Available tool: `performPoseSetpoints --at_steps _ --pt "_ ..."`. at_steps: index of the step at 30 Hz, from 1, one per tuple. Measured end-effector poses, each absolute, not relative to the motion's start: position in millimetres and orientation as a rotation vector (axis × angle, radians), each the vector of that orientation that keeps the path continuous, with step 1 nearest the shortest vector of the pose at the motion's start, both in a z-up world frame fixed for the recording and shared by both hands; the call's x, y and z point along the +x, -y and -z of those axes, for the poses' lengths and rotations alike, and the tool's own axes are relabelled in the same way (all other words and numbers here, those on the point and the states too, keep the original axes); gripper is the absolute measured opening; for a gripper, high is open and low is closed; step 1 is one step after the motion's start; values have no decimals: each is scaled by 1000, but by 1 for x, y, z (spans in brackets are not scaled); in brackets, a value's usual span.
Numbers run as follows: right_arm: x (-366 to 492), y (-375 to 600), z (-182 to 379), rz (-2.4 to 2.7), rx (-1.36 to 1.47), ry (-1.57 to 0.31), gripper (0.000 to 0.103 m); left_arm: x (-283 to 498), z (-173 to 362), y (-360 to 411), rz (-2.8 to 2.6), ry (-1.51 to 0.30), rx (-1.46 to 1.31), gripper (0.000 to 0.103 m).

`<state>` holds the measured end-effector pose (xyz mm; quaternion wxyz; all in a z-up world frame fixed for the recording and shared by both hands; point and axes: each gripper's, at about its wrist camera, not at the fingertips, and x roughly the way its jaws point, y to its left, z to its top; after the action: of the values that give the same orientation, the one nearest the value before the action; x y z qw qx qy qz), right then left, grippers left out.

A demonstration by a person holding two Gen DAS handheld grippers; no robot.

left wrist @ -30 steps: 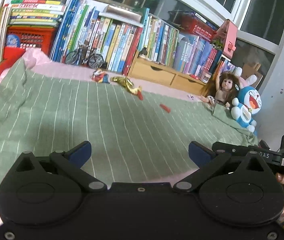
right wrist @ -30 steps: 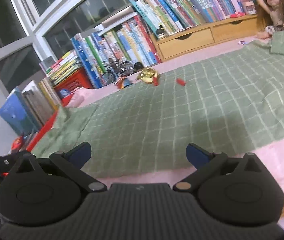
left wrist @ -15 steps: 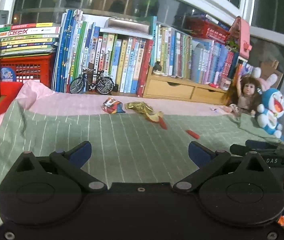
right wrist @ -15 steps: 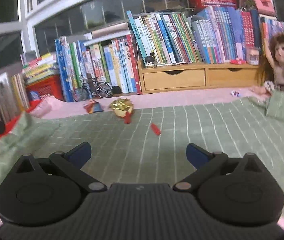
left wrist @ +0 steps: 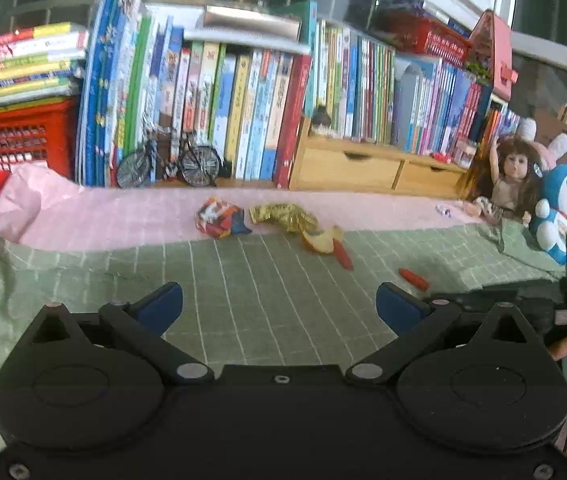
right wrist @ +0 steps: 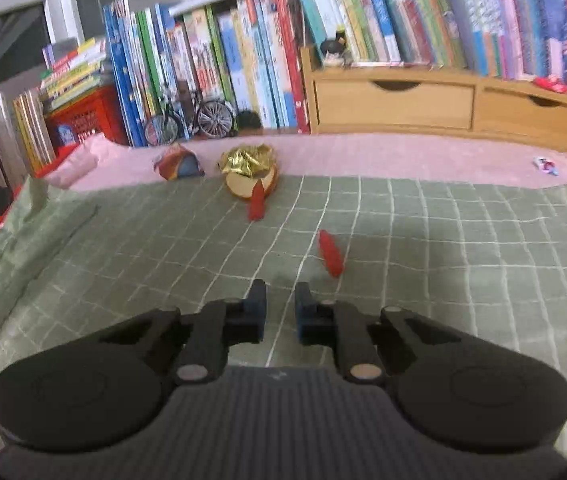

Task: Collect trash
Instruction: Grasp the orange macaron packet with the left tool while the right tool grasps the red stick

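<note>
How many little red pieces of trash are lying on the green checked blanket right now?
2: one red piece lies against the peel-like scrap below the gold wrapper; the other red piece lies alone, nearer the right claw. Folds could hide more.

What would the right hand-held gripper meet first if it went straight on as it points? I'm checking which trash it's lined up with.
Probably the green checked blanket; the right hand-held gripper, jaws closing on nothing, points just left of the nearest red scrap.
</note>
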<state>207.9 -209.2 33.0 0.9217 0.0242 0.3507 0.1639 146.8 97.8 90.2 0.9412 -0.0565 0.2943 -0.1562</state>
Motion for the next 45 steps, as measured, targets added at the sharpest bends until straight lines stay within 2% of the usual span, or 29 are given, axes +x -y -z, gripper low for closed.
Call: performPoseSetpoints --at_steps 5,9,14,16,18,23,26,29,31,36,39,45 --pt "225 220 -23 -310 106 -726 18 161 -81 -92 325 -629 -86 103" --pt "233 225 -23 -229 -2 -708 19 177 -83 -88 294 -624 -64 103" --pt "244 232 -23 -182 5 -706 39 186 -89 -82 313 -603 -89 103" --pt "234 228 -27 -212 31 -682 74 186 -88 -79 325 -596 -89 103" --pt "227 218 -28 -249 4 -663 79 187 -85 -76 329 -601 -78 103" --pt "237 205 -21 -208 -61 -661 78 195 -77 -73 331 -631 -66 103" --pt "243 207 -16 -197 -76 -666 73 204 -73 -72 314 -635 -30 103" --pt "246 212 -16 -216 -54 -664 63 228 -68 -74 351 -648 -12 103" --pt "247 212 -16 -219 -76 -659 50 249 -60 -73 371 -654 8 103" --pt "246 217 -16 -242 -51 -650 48 298 -40 -72 333 -688 130 103" --pt "246 221 -17 -237 -28 -646 48 324 -33 -76 348 -741 112 103" --pt "236 210 -18 -241 -111 -613 49 364 -14 -81 309 -734 36 103"
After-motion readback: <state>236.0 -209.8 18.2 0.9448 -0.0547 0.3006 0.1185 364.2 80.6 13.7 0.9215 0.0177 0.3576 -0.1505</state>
